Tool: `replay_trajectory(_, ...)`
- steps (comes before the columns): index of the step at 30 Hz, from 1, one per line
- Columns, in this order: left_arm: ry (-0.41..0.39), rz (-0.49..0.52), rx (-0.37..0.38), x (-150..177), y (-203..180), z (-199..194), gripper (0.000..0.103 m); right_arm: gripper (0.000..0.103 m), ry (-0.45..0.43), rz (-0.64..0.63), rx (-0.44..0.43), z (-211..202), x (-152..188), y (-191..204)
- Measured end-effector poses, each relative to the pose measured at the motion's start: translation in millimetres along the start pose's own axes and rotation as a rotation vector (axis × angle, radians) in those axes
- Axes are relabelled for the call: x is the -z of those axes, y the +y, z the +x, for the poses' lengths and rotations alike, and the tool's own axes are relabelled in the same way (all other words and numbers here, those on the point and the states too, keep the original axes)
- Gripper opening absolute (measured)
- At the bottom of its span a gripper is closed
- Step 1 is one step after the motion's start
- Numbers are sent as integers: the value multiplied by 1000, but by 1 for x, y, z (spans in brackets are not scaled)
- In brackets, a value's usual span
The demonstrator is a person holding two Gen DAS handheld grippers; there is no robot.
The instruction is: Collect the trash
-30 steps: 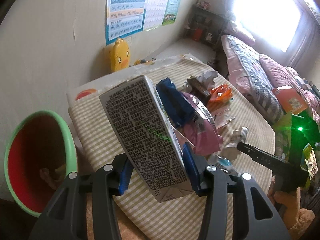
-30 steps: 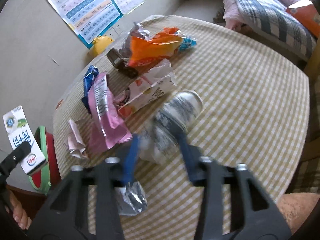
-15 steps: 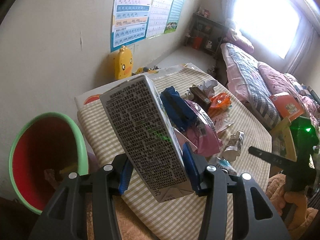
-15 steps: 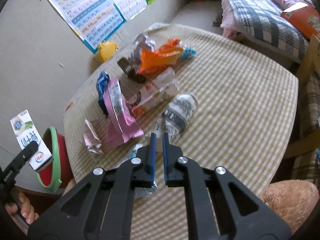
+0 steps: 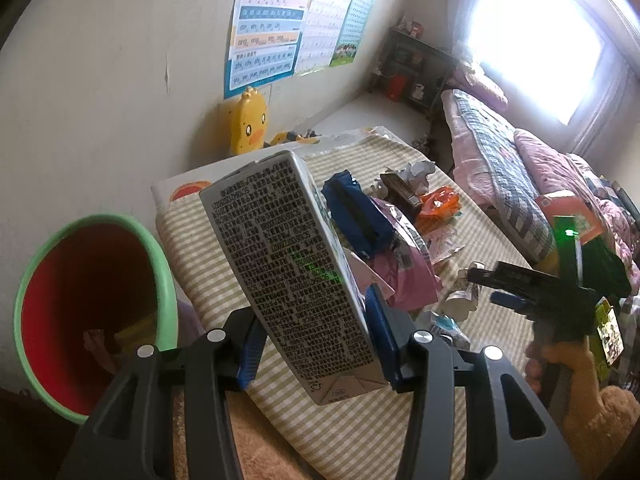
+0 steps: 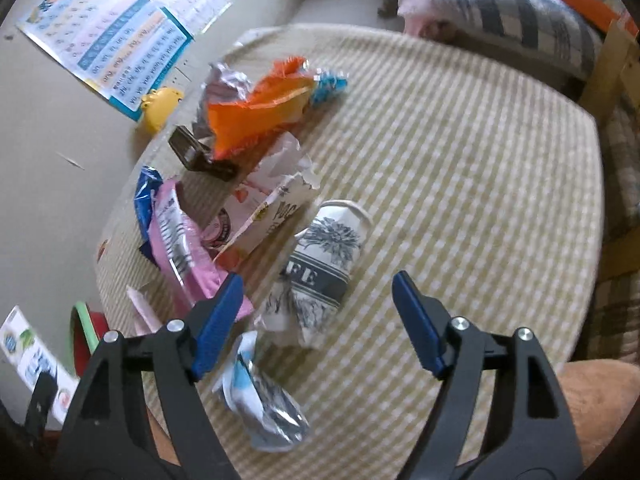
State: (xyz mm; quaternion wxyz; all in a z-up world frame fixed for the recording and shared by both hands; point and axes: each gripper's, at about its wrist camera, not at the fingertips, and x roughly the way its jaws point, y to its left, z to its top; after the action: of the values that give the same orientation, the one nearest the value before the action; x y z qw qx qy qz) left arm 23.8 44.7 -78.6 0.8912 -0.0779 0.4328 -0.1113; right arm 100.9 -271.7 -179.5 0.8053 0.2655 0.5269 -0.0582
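**Carton pinched at left, crumpled cup under spread jaws at right**

At the centre of the left wrist view, the left gripper (image 5: 316,344) pinches a tall, flat-sided milk carton (image 5: 288,272) between its blue ribbed pads; the carton's grey face is dense with black print and it tilts toward the upper left. Lower left sits a round bin (image 5: 96,312), red inside with a smooth green rim. Right of the carton, glossy wrappers litter the checked tablecloth (image 5: 360,432). Across in the right wrist view, the right gripper (image 6: 320,320) has just been opening and stands spread wide, pressing on nothing. Between its pads lies a crushed paper cup (image 6: 328,256) on its side, beside a pink foil wrapper (image 6: 180,248) and an orange wrapper (image 6: 256,116).
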Motion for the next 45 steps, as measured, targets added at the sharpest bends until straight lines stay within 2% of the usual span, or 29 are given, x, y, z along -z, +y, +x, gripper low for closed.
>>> replay_trajectory(1,-2,1,-1,0,0,-1,44,75,3,-5,5,3,1,1)
replay_trajectory(3,-1,0,-1,1,2,-2,44,66,-1,-19,12,5,4,1)
replay_trajectory(4,1,1,-2,2,2,-2,44,49,0,-23,-2,4,6,1)
replay_trajectory(5,5,1,-5,3,3,-2,44,43,-2,-18,-29,1,8,0)
replay_trajectory(9,16,-5,-6,5,3,1,44,42,-65,-66,-52,-30,14,6)
replay_trajectory(10,14,-1,-6,5,2,1,44,33,-77,-79,-61,-38,15,8)
replay_trajectory(16,4,16,-2,4,-4,-1,44,33,-181,-160,-146,-96,30,31)
replay_trajectory(20,3,20,-1,5,-6,-2,44,33,-191,-177,-204,-110,35,43)
replay_trajectory(31,-35,13,-16,2,1,-10,44,33,-166,-265,-265,-119,53,89)
replay_trajectory(45,-74,-25,-63,2,29,-21,44,33,-132,-374,-285,-118,69,138)
